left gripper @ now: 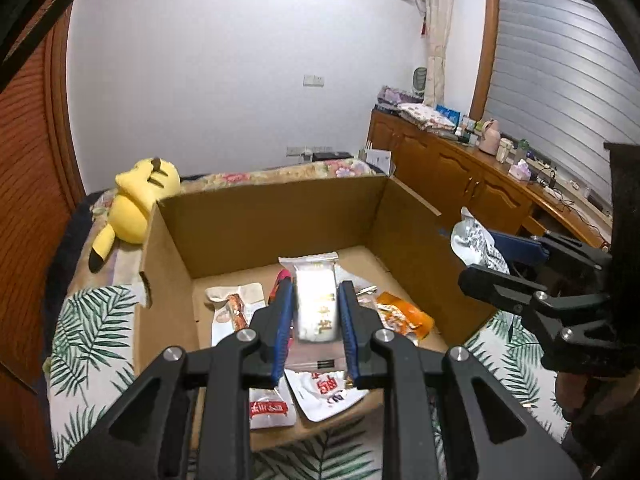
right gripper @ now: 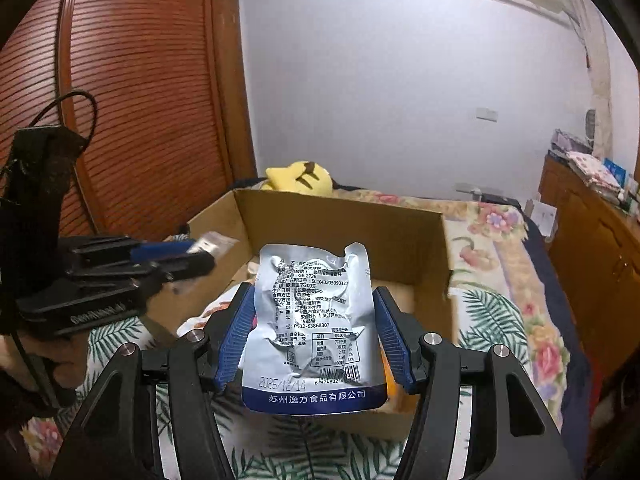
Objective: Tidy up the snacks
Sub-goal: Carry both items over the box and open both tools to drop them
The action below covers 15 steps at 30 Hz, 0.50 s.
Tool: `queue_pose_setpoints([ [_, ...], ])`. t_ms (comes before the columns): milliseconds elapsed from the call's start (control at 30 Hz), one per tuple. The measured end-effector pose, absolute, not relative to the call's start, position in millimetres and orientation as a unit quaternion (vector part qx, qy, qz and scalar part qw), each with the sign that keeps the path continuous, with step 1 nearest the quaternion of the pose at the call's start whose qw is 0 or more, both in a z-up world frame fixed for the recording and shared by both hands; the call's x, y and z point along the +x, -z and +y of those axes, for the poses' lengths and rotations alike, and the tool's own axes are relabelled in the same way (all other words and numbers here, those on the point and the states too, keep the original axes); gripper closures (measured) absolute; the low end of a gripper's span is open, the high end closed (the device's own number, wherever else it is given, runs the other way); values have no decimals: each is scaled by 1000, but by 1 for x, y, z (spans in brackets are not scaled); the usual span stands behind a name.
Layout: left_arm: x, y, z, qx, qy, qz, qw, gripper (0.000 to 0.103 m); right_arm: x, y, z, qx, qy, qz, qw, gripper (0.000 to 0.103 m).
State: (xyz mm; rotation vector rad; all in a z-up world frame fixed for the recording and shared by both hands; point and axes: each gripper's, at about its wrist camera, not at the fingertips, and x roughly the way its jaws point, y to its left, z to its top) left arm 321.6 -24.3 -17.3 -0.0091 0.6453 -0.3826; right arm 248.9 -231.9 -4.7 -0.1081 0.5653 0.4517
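grippers: 2 [left gripper: 314, 320] [right gripper: 314, 334] | cardboard box: 1 [left gripper: 272, 220] | snack packets: ~7, two gripped [left gripper: 316, 304] [right gripper: 314, 320] | plush toy: 1 [left gripper: 136, 200]

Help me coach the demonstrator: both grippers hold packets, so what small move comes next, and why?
Probably open the left gripper to drop its white packet: it already hangs over the cardboard box above other snacks, whereas the right gripper holds its silver pouch nearer the box's front edge.

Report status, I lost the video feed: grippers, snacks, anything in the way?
Left gripper shut on white snack packet, over cardboard box. Right gripper shut on silver pouch, near box. Several snacks already inside. Nothing blocking.
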Motion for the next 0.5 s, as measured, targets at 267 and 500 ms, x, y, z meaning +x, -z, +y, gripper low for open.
queue_pose_setpoints([
  [267,348,40,-20,-4,183,353,918,83,279,23,-217,-63,-220,301,926,42],
  [500,356,46,-20,4,185,368,911,82,297,41,-214,-57,-227,328,915,42],
])
